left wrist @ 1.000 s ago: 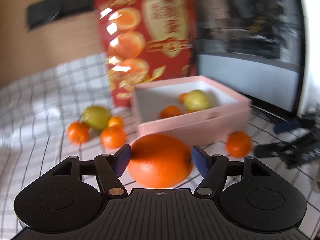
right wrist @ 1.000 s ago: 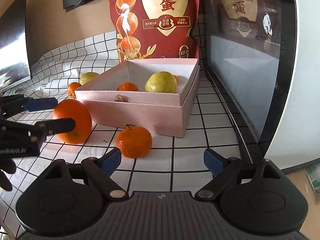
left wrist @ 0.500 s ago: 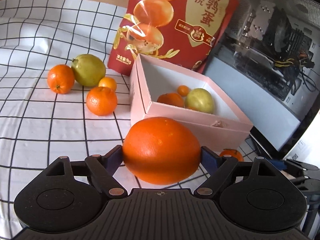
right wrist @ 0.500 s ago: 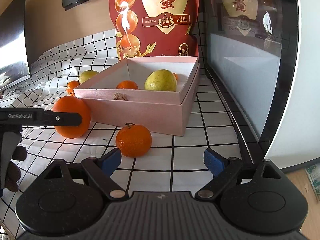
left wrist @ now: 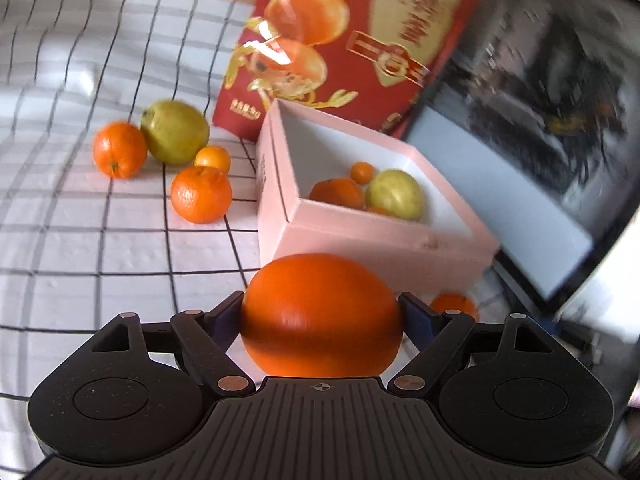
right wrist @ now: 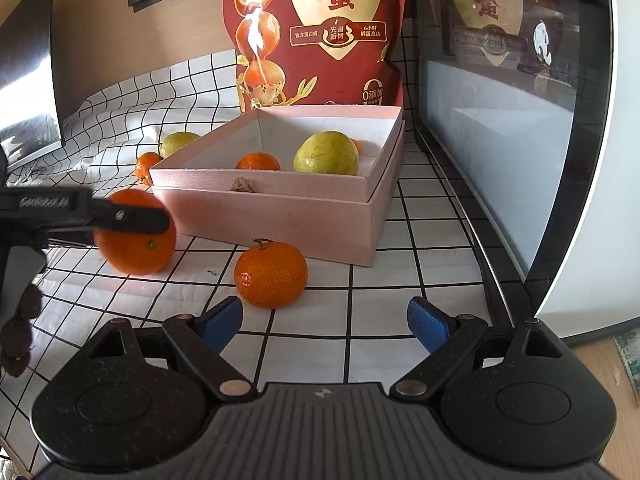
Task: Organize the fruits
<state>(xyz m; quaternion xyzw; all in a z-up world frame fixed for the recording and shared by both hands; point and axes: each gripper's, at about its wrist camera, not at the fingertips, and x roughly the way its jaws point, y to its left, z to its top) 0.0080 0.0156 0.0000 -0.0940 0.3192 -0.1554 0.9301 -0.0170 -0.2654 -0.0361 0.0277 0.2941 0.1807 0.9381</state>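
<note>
I have the big orange (left wrist: 322, 316) pinched between the left gripper (left wrist: 322, 320) pads, carried just short of the pink box (left wrist: 400, 248)'s near wall, so it looks set to join the pear (left wrist: 395, 195) and mandarins already inside. The jaws stand wide, yet they are clamped on the orange's flanks. My right gripper (right wrist: 325, 326) waits with jaws apart and empty, a stemmed mandarin (right wrist: 271, 274) on the checked cloth (right wrist: 400, 308) just ahead of it.
</note>
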